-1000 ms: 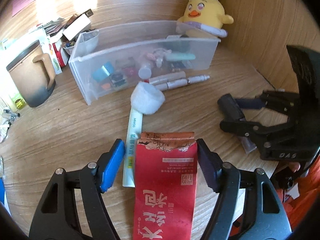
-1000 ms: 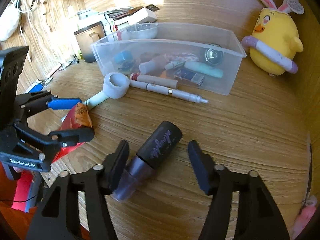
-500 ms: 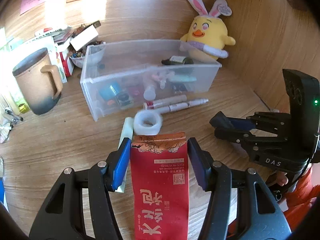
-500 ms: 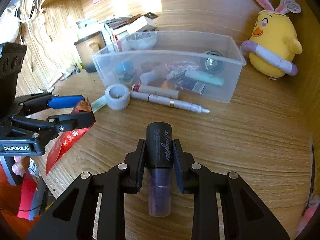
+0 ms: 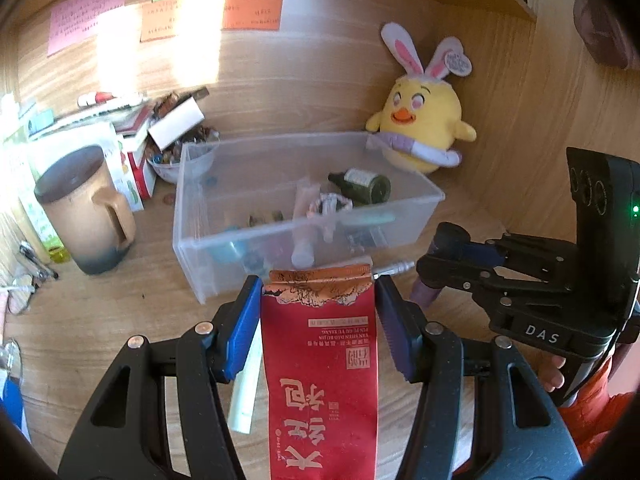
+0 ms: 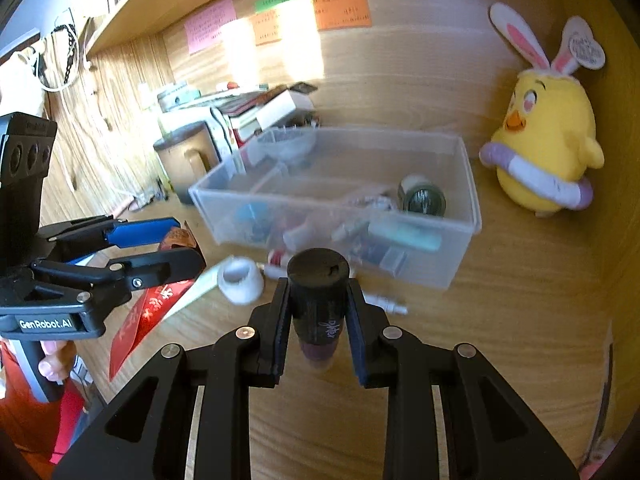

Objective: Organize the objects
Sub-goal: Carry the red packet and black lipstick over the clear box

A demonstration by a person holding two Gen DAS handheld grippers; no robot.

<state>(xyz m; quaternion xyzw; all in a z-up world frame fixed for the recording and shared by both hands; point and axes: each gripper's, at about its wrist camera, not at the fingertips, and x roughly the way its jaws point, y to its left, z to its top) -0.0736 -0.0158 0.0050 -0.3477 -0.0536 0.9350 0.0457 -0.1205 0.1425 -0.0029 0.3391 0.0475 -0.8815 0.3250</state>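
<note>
A flat red paper packet with gold lettering [image 5: 320, 368] is clamped lengthwise off the worktop. A dark cylindrical bottle with a black cap [image 6: 318, 300] is pinched upright, near the cluttered clear plastic bin [image 6: 460, 256].

Two grippers show: the left gripper [image 5: 318, 312] and the right gripper [image 6: 318, 312]. There is one clear bin [image 5: 200, 240], one brown mug [image 5: 84, 208], one yellow plush chick [image 5: 420, 120], one red packet [image 5: 320, 360], one tape roll [image 6: 240, 280], and four sticky notes [image 5: 252, 12].

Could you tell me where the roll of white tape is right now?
In the right wrist view, the white tape roll lies on the desk just left of centre, before the clear bin.
</note>
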